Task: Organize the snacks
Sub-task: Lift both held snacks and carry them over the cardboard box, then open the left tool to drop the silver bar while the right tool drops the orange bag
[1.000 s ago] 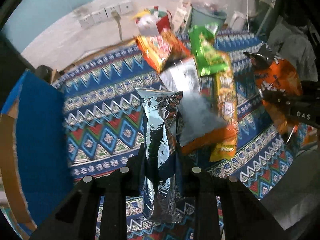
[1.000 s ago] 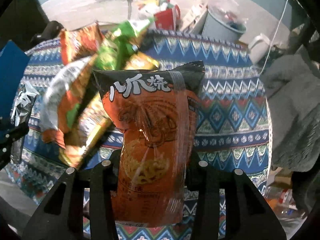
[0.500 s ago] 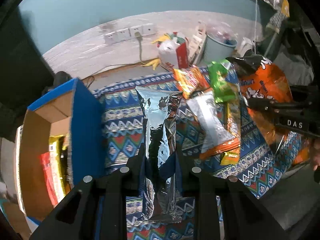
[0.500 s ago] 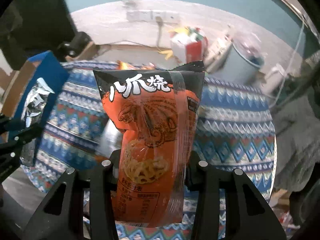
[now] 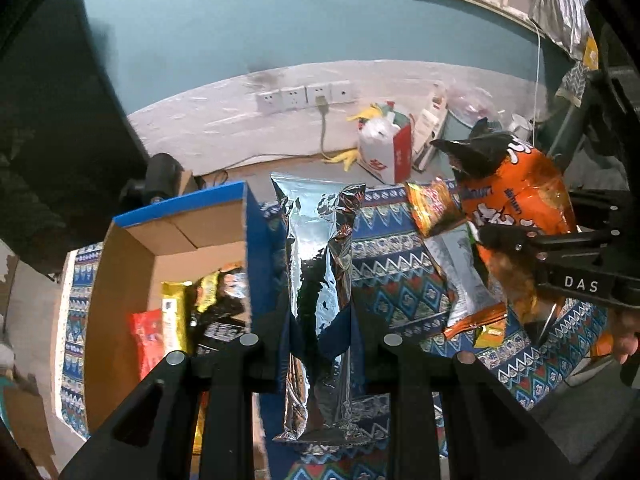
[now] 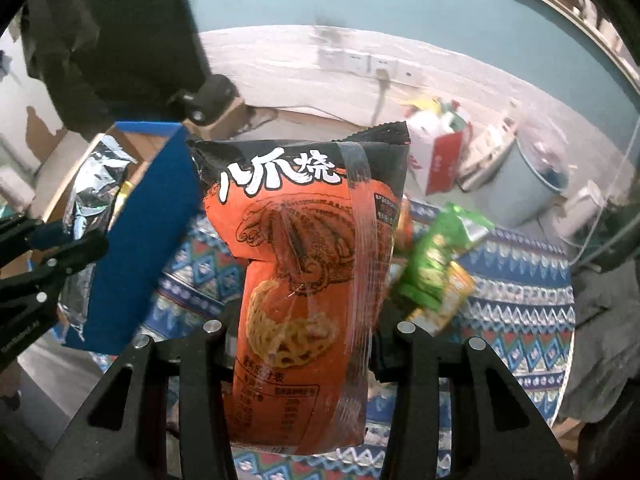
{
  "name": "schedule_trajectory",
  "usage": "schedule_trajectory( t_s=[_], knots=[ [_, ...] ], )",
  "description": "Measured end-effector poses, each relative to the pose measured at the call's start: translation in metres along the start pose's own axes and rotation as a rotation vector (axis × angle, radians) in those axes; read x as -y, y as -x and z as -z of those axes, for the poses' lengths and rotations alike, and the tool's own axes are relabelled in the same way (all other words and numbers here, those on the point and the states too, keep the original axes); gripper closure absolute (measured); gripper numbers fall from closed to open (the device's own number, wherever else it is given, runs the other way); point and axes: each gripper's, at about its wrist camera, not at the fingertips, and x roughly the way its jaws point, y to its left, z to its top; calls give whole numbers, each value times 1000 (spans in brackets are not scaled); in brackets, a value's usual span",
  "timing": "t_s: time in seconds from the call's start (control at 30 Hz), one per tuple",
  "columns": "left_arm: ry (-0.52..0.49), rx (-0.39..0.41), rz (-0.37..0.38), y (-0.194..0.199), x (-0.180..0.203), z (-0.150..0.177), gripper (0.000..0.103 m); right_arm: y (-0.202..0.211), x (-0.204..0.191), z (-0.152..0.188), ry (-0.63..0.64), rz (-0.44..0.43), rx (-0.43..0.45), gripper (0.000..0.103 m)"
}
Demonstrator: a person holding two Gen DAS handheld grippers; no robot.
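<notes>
My left gripper (image 5: pixel 318 344) is shut on a silver foil snack bag (image 5: pixel 318 264) and holds it upright in the air, just right of an open cardboard box with blue outer walls (image 5: pixel 132 248). The box holds several snack packs (image 5: pixel 180 320). My right gripper (image 6: pixel 304 328) is shut on an orange and black snack bag (image 6: pixel 308 260), also lifted; it shows at the right in the left wrist view (image 5: pixel 516 208). The box's blue wall (image 6: pixel 140 240) and the silver bag (image 6: pixel 92 200) show at the left in the right wrist view.
Several snack bags (image 5: pixel 452 256) lie on the patterned blue cloth (image 5: pixel 392 280); a green one (image 6: pixel 436 256) shows in the right wrist view. Behind stand a red and white bag (image 5: pixel 384 148), a grey bin (image 6: pixel 532 184) and wall sockets (image 5: pixel 304 96).
Both grippers have swung left and lifted with their bags. The open box has come fully into view beside the silver bag, and the orange bag has moved nearer the box.
</notes>
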Motion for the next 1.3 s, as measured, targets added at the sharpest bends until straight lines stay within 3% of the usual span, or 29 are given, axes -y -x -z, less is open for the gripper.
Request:
schedule_trajectory(
  t_s=[0.83,1.3],
  knots=[
    [189,19,-68,8,-102,16,78,-22,-126,-63,157,-120,16,61],
    [290,-43,-129,-9,-153,40,78,-50,-194,-87,224,-208,-21,61]
  ],
)
